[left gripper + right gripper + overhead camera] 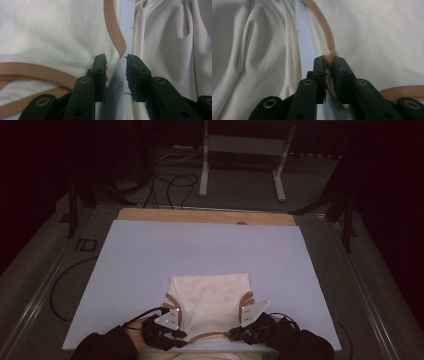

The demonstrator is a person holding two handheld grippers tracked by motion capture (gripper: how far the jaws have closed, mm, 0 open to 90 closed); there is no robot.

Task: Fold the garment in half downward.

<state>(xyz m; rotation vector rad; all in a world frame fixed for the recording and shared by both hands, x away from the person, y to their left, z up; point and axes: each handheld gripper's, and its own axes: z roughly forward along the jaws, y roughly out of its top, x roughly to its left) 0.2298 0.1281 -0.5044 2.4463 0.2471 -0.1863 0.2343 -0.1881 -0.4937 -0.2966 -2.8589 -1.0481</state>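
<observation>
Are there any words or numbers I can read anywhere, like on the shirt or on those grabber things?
No text can be read here.
Cream garment with tan trim: plain, no print or label showing.
Grey plates on the left hand-held gripper and right hand-held gripper: tiny dark marks, too small and blurred to read.
Blue table cover: blank.

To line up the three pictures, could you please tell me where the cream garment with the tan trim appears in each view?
High view: the cream garment lies flat at the near middle of the blue table, between the two grippers.
Left gripper view: it covers the upper left, and its corner reaches the jaws.
Right gripper view: it covers the right side, its edge pinched in the jaws.
Shared landmark: the tan trim, seen in all three.
</observation>
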